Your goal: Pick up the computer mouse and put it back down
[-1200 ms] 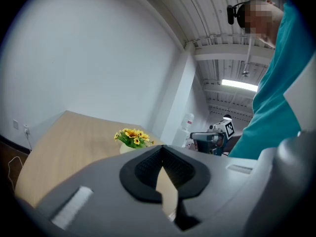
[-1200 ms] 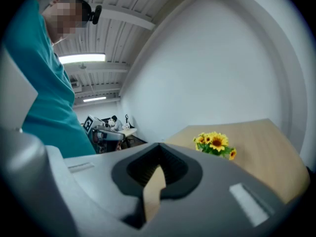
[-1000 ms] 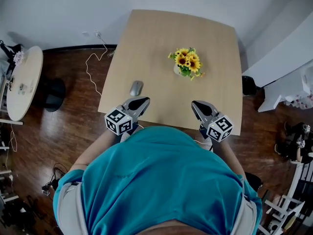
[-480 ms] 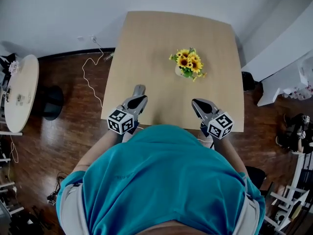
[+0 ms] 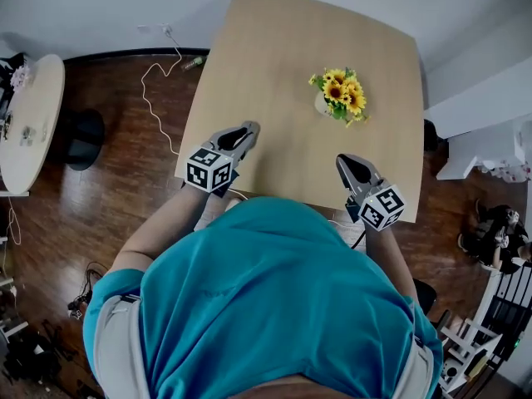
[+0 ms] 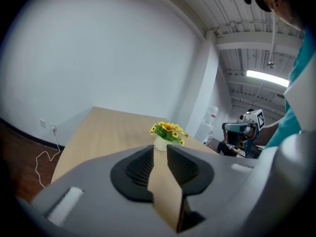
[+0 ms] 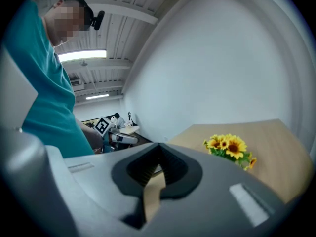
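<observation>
The computer mouse shows in no view, so its place and long axis cannot be told; the left tool [image 5: 246, 130], at the desk's [image 5: 274, 48] 7 o'clock edge, stands slightly apart and empty, while the right tool [image 5: 346, 162], at 5 o'clock, is closed on nothing.

The computer mouse seems hidden under the left hand-held gripper [image 5: 251, 128].

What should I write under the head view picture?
Left tool and right tool over a wooden table with sunflowers.
</observation>
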